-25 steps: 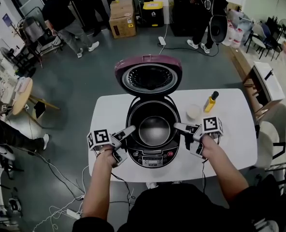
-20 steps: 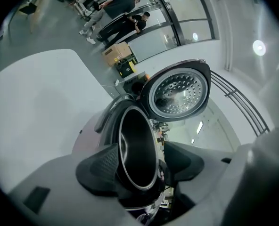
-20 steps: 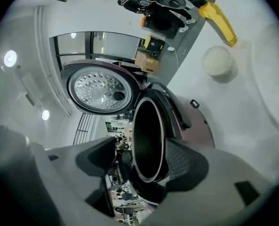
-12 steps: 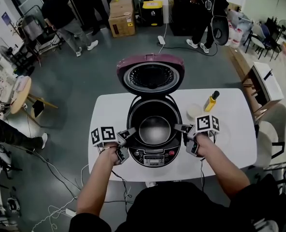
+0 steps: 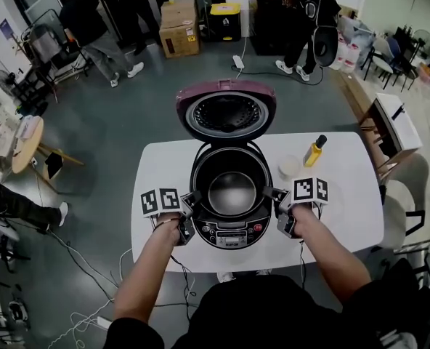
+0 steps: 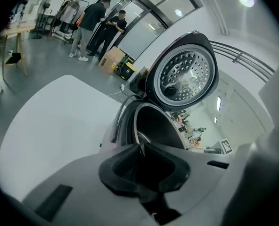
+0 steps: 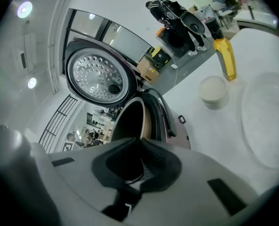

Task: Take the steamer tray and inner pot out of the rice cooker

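- Sitting in the middle of the white table, the rice cooker is standing with its lid swung fully up, leaving the way out of it open from above.
- Resting inside the cooker, the inner pot is showing a bare, shiny metal floor. Nothing is lying in it, and no steamer tray is showing there. It is looking like thin, stiff metal, likely light while empty but slick. Only the narrow rim is offering a hold, so two opposite pinches and a level lift are probably suiting it best.
- Lying on the table to the cooker's right, a pale round dish is looking empty; whether it is the steamer tray I cannot tell.
- Pinching the pot's rim on its left side, the left gripper is pressing onto the thin edge, its jaws having just been closing.
- Mirroring it on the opposite side, the right gripper is clamping the rim too, its jaws having just been closing.
- Standing beyond the dish, a small white cup is hiding its contents.
- Standing just beside the cup, a capped yellow bottle is staying upright.
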A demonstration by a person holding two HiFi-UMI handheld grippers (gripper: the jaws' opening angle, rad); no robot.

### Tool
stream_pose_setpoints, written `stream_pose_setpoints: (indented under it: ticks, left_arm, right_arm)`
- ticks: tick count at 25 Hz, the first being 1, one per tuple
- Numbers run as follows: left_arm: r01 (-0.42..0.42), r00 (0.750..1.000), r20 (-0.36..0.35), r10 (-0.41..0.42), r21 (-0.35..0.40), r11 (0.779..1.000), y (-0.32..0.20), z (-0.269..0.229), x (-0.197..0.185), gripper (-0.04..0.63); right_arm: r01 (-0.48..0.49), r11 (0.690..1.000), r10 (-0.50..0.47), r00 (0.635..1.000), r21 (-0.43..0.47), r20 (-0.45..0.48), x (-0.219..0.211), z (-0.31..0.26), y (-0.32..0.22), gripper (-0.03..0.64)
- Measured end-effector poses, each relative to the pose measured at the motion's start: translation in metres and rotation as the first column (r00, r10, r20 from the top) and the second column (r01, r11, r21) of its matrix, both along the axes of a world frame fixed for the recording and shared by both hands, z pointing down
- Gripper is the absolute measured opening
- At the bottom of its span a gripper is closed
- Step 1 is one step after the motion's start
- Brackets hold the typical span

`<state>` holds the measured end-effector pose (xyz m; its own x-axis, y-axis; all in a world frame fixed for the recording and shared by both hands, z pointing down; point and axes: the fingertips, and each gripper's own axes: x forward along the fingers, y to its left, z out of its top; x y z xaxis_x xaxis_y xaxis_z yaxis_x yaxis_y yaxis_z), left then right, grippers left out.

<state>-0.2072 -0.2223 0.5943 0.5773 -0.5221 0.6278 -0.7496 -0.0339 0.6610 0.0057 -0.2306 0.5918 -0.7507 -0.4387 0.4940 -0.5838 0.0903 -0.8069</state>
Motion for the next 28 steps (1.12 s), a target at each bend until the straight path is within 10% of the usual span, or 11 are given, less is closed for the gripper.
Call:
stream_pose_setpoints:
  ticks: [11,28]
  left_arm:
    - [-0.011,1.000,0.015,0.008,0.215,0.976,0.014,-0.069,0.001,0.038]
    - [-0.174,0.985,0.074,0.158,0.503,0.847,0.030,-0.184,0.101,0.046]
  right_arm:
    - [-0.114,0.980,0.101,0.991,0.163,0.090,0.002,-0.061,0.009,0.018]
    - [-0.295,0.860,0.268,0.956,0.416,0.123,0.103,-0.162,0.048,0.020]
